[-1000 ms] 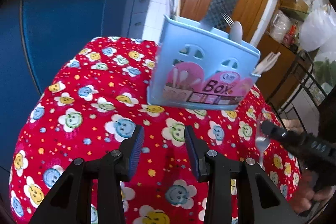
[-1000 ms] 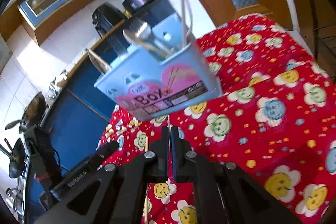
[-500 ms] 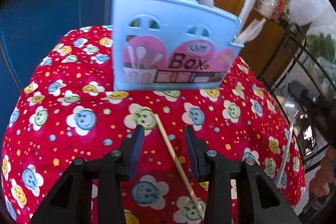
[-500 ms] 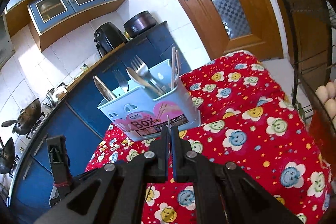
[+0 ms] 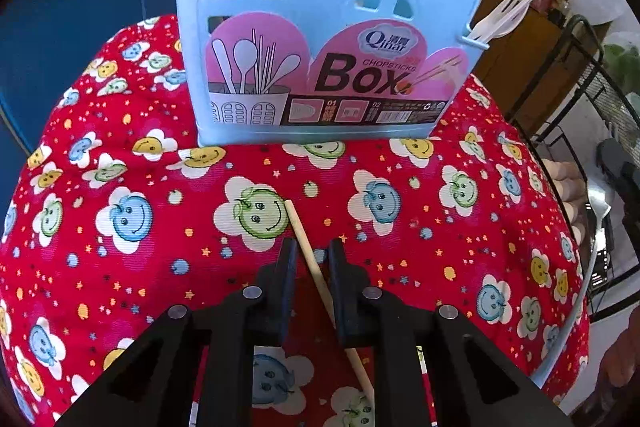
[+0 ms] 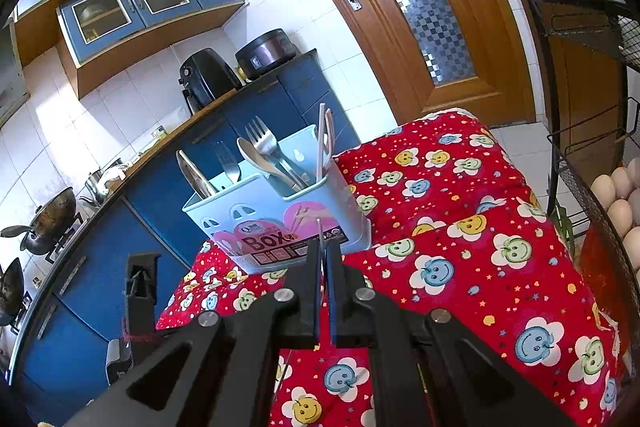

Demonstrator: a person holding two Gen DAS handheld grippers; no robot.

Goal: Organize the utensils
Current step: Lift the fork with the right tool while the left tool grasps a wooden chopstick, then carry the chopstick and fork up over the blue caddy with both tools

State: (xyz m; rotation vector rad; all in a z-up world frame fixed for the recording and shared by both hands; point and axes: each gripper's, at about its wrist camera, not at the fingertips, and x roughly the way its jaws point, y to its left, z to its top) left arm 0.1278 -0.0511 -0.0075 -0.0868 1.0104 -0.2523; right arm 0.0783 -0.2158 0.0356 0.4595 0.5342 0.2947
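Note:
A light blue utensil box (image 5: pixel 320 39) stands on the red flowered tablecloth (image 5: pixel 120 219); it also shows in the right wrist view (image 6: pixel 276 223) with forks, spoons and white plastic forks in it. A wooden chopstick (image 5: pixel 308 251) lies on the cloth, passing between the fingers of my left gripper (image 5: pixel 313 259), which is open around it. My right gripper (image 6: pixel 323 263) is shut on a metal spoon; its thin handle edge (image 6: pixel 319 231) sticks out past the fingertips. The spoon (image 5: pixel 592 227) shows at the right edge of the left wrist view.
A blue cabinet (image 6: pixel 256 107) with an air fryer and a cooker stands behind the table. A black wire rack (image 6: pixel 580 75) holding eggs (image 6: pixel 620 203) is at the right. A wooden door (image 6: pixel 420 7) is behind.
My left gripper has moved forward and down over the chopstick, and its fingers have narrowed around it. My right gripper has pulled back from the box, still holding the spoon.

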